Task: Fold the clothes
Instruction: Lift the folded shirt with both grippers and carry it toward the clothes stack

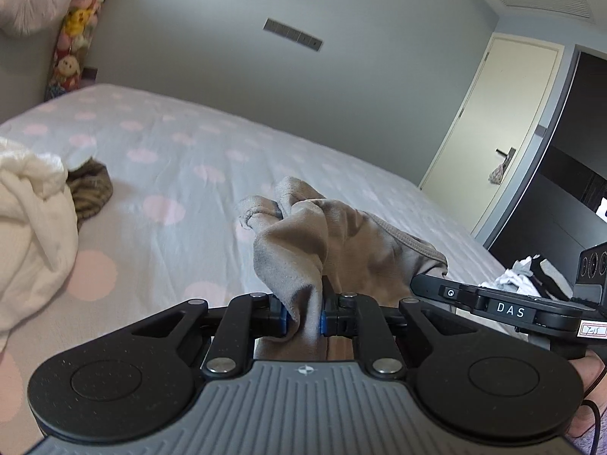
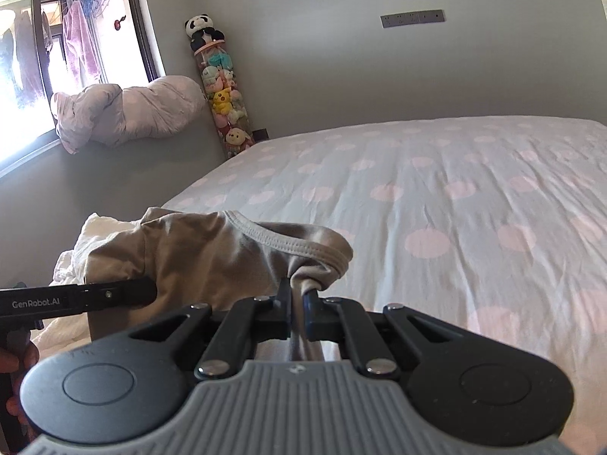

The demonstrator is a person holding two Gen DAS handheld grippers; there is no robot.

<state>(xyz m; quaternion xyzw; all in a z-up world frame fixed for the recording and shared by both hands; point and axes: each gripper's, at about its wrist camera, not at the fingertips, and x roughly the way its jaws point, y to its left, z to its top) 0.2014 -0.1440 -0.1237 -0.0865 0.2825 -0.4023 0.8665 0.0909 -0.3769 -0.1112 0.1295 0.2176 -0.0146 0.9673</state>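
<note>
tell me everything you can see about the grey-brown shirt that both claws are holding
The grey-brown shirt looks like soft, thin knit cotton, taupe in colour, with a ribbed, stitched neckband curving across its top. It is bunched and creased, not yet folded, and held up above the spotted bedsheet. The left claw pinches one gathered bit of fabric, and the right claw pinches another just under the neckband. The cloth sags between them and hangs down below the claws. A white garment lies behind it.

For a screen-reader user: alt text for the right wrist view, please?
The right gripper pinches a grey-beige shirt near its ribbed collar, above a bed with a pink-dotted sheet.
</note>
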